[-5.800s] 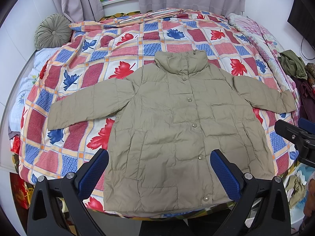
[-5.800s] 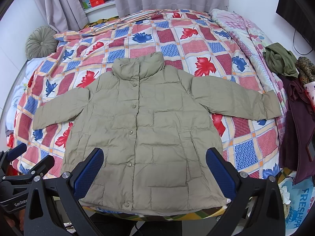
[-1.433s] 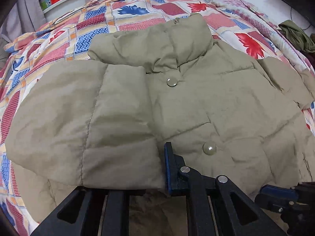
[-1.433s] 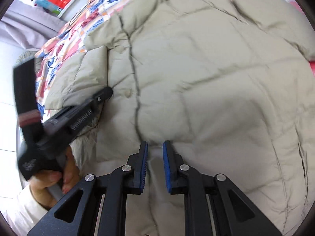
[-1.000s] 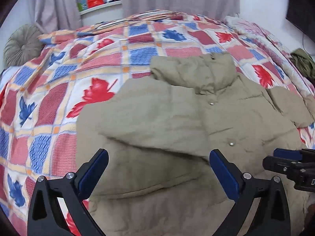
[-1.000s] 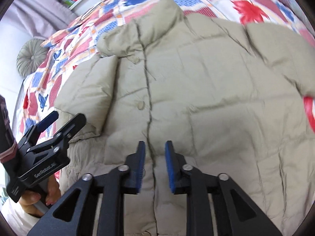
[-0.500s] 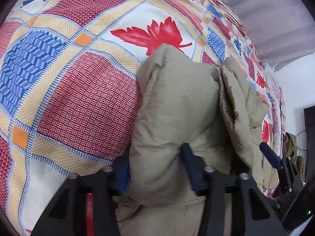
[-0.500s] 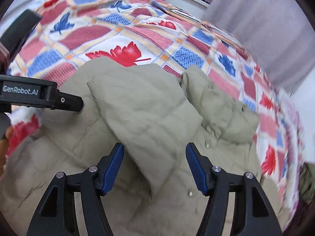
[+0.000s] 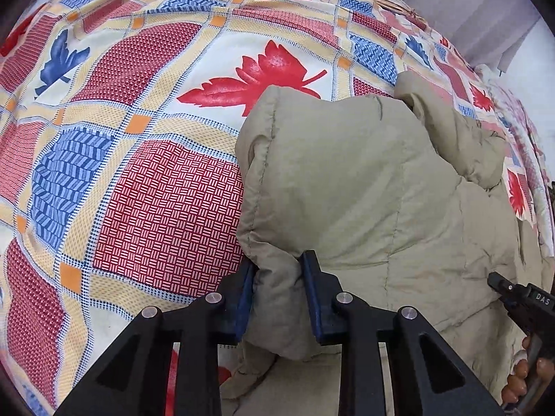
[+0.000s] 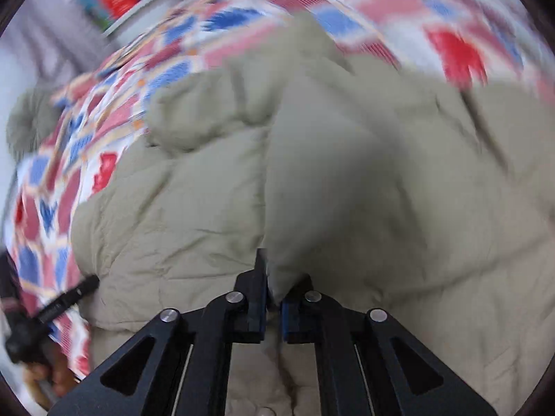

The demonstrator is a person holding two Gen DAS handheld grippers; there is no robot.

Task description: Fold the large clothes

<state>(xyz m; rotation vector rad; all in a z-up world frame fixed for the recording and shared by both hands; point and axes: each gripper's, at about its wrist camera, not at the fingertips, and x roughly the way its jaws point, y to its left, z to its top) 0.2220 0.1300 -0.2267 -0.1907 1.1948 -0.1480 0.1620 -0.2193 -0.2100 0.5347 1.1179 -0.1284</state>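
Now both claws pinch the jacket [image 9: 347, 187]

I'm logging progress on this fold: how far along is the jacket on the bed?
Early stage. Done: one sleeve of the khaki puffer jacket lies folded in over its front. In hand: the left gripper pinches the jacket's padded folded edge; the right gripper has just closed on a ridge of fabric nearer the middle. Left: the rest of the jacket is spread on the patterned bedspread, not yet a compact bundle.
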